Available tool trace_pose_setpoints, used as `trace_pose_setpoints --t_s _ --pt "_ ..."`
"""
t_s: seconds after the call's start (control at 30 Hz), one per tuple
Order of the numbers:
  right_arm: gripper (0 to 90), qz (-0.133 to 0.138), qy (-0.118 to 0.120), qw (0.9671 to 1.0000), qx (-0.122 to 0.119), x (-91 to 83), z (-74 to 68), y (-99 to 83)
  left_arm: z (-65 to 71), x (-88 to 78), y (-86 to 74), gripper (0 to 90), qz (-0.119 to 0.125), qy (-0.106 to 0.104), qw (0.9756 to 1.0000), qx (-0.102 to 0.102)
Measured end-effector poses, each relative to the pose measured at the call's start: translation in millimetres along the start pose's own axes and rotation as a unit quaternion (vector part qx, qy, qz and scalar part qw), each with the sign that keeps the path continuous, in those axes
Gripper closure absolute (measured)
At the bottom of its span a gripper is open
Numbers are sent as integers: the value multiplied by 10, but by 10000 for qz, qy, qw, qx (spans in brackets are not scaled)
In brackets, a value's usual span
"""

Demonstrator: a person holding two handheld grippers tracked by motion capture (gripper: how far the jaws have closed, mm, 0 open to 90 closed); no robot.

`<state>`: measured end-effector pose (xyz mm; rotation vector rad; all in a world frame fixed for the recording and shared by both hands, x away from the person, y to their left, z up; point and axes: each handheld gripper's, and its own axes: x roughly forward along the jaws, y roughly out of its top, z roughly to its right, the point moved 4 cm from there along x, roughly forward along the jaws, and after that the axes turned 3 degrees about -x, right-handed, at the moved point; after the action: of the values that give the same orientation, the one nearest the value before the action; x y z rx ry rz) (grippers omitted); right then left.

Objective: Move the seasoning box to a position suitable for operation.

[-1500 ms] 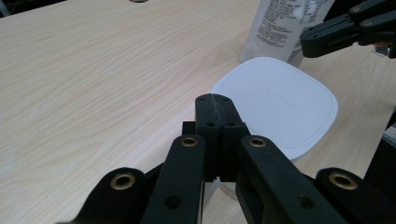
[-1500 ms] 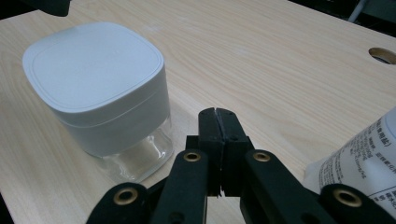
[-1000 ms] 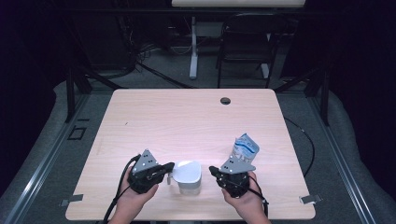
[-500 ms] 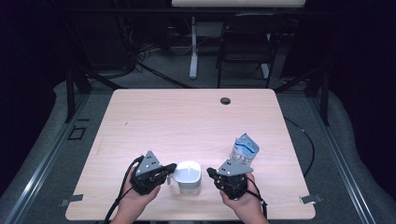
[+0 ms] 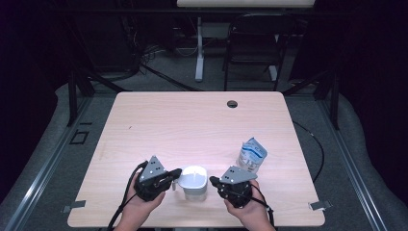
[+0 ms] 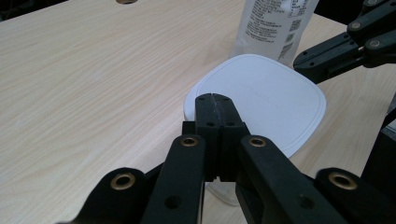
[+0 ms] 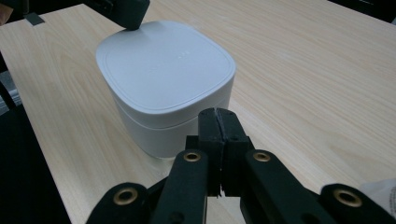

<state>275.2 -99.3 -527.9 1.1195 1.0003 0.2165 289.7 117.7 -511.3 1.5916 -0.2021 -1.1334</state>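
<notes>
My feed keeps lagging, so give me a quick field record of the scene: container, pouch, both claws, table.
container: white lidded container, lid on, near the table's front edge, between the two claws
pouch: blue and white pouch, upright, behind the right claw
left claw: shut, holds nothing, tip at the container's left rim
right claw: shut, holds nothing, tip close beside the container's right side
table: light wood, round cable hole near the far edge
</notes>
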Motion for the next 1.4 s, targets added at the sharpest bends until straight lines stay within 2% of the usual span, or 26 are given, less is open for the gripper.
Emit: trace_pose_setpoints --t_s 0.47,1.4 --pt "900 -129 100 9998 -119 58 -54 -36 2 -1 -3 900 6 -9 10000 -6" --pt "899 -95 130 9998 -122 59 -62 -50 4 0 -13 900 60 -59 9999 -71"
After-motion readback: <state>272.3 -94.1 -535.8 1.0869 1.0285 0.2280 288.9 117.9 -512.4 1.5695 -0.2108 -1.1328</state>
